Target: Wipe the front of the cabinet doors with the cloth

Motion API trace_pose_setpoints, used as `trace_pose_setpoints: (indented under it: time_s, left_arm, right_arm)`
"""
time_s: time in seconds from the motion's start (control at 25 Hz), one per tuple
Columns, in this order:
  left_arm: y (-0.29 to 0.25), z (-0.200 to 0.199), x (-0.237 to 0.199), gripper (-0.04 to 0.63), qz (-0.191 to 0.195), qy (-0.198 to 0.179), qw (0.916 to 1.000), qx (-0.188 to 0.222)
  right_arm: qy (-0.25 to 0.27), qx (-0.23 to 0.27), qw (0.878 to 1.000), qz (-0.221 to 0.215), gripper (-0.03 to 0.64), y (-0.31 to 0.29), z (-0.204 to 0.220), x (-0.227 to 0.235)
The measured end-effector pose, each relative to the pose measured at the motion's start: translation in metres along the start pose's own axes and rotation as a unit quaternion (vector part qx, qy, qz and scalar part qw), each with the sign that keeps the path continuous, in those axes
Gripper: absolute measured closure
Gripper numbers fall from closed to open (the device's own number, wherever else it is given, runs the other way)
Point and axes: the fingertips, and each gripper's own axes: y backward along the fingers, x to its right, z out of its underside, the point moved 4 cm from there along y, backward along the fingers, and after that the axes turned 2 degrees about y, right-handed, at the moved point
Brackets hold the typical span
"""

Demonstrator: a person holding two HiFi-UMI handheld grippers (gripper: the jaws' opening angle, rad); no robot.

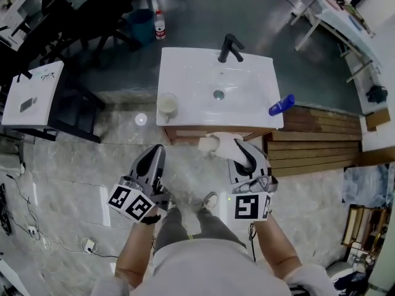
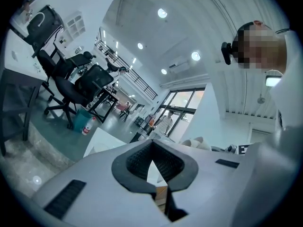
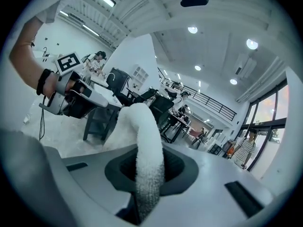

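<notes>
The wooden cabinet front (image 1: 185, 133) shows as a narrow strip under the white basin (image 1: 191, 73). A white cloth (image 1: 217, 144) hangs just in front of that strip, and whether it touches the wood cannot be told. My right gripper (image 1: 242, 151) is shut on the cloth, which stands as a thick roll (image 3: 144, 141) between the jaws of the right gripper (image 3: 149, 174). My left gripper (image 1: 155, 153) hovers to the left, short of the cabinet, shut on nothing. In its own view the left gripper (image 2: 152, 167) points at the basin's edge (image 2: 102, 143).
On the basin stand a black faucet (image 1: 229, 48), a cup (image 1: 167, 104) and a blue bottle (image 1: 281, 105). Wooden planks (image 1: 315, 142) lie to the right. A dark stand with a white top (image 1: 34, 94) is at left. A water bottle (image 1: 160, 24) and bin (image 1: 142, 24) stand behind.
</notes>
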Motion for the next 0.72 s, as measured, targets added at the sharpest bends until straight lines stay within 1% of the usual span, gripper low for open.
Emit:
trace_pose_setpoints:
  time_s: [0.16,0.32,0.52,0.72]
  left_arm:
    - [0.008,-0.034,0.017,0.58,0.004,-0.018,0.9996,0.023]
    - [0.011,-0.062,0.028,0.58,0.005,-0.028,0.9984,0.048]
    - [0.016,-0.077,0.043,0.58,0.008,-0.034,0.9978,0.056]
    - [0.023,-0.086,0.05,0.58,0.004,-0.039,0.997,0.066]
  right_arm:
    - [-0.004,0.016,1.0,0.013,0.545,0.012,-0.021,0.012]
    - [0.0,0.04,0.999,0.022,0.545,0.016,-0.046,0.026]
    - [0.007,0.053,0.998,0.019,0.545,0.026,-0.063,0.033]
    - [0.009,0.059,0.998,0.014,0.545,0.032,-0.065,0.034]
